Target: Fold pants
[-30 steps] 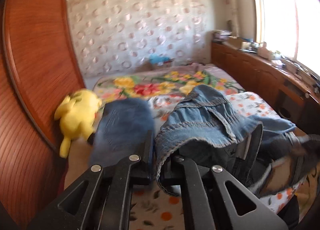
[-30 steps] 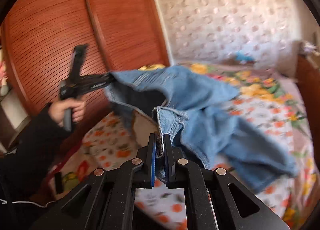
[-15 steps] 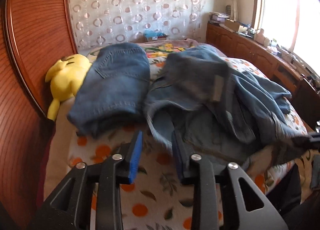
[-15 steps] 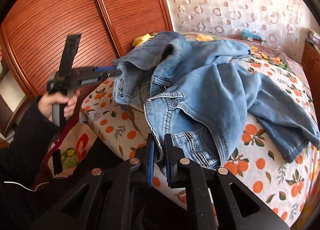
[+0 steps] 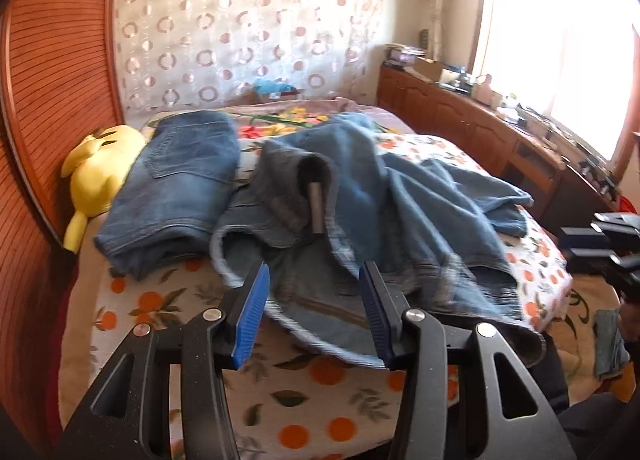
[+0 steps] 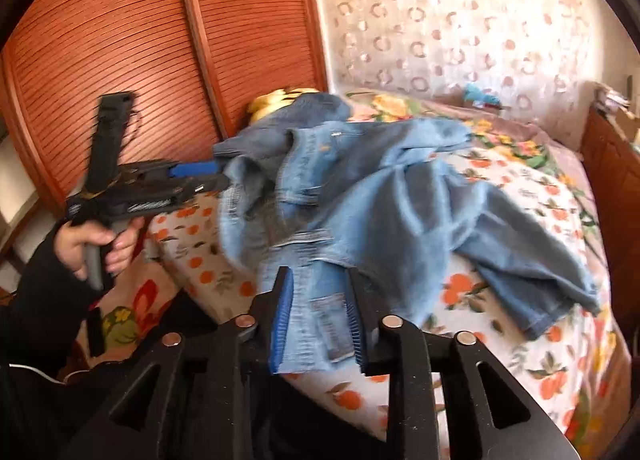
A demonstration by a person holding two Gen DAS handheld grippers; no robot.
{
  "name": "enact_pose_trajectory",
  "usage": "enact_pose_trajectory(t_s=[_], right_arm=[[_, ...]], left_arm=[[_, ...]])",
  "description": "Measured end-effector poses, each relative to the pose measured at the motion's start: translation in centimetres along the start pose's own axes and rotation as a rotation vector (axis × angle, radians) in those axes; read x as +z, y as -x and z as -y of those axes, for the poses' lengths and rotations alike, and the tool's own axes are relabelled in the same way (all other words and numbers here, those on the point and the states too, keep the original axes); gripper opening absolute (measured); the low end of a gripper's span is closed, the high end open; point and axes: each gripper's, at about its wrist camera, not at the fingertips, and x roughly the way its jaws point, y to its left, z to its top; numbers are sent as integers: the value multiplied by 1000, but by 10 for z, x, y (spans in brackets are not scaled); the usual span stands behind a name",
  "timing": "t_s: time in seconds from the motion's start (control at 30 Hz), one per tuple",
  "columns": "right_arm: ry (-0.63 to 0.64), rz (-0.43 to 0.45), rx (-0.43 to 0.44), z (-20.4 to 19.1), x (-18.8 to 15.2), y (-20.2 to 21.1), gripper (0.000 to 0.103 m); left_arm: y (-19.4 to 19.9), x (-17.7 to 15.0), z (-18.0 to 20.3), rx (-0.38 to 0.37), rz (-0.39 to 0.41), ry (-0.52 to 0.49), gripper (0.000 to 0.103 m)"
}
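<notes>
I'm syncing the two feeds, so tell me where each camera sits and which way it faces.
Left wrist: on the left gripper, fingers open, facing up the bed toward the curtain; loose jeans, folded jeans, yellow plush.
Right wrist: on the right gripper, fingers open, facing across the bed toward the wardrobe doors; left hand shows.
Shared: the loose jeans, each other's gripper.

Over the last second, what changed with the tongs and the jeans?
Both tongs let go. The left tongs and right tongs, shut on the waistband a second ago, now stand open. The loose jeans, then held up in the air, have dropped into a rumpled heap on the bed. The folded jeans and yellow plush stayed put.
</notes>
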Motion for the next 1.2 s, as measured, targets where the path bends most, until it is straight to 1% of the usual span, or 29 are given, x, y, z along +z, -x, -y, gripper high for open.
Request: enact_pose_trajectory(t_s=[0.07, 0.13, 0.3, 0.37, 0.47, 0.57, 0.73, 0.8, 1.03, 1.2], right_arm=[[-17, -8, -46, 13, -2, -3, 35], [-24, -7, -90, 24, -6, -5, 36], [-89, -10, -218, 72, -21, -3, 40], [-120, -17, -270, 91, -29, -4, 47], [-148, -33, -334, 112, -38, -3, 49], [-168, -53, -372, 126, -45, -6, 51], [-193, -60, -389, 129, -46, -14, 52], [-200, -62, -388, 139, -45, -20, 52], [-212, -51, -395, 150, -46, -17, 53], [-217, -48, -396, 150, -48, -16, 54]], left_arm=[[-2, -1, 10, -29, -4, -6, 48], [-6, -2, 21, -59, -15, -7, 48], [-14, -7, 50, -111, -42, -20, 48], [-14, -11, 60, -129, -45, -23, 48], [-15, -14, 72, -150, -53, -26, 48], [-13, -16, 81, -164, -55, -28, 48], [-9, -19, 91, -200, -69, -16, 48], [-11, -24, 95, -204, -89, -19, 48], [-32, -39, 97, -176, -163, -2, 48], [-37, -48, 93, -156, -196, 8, 48]])
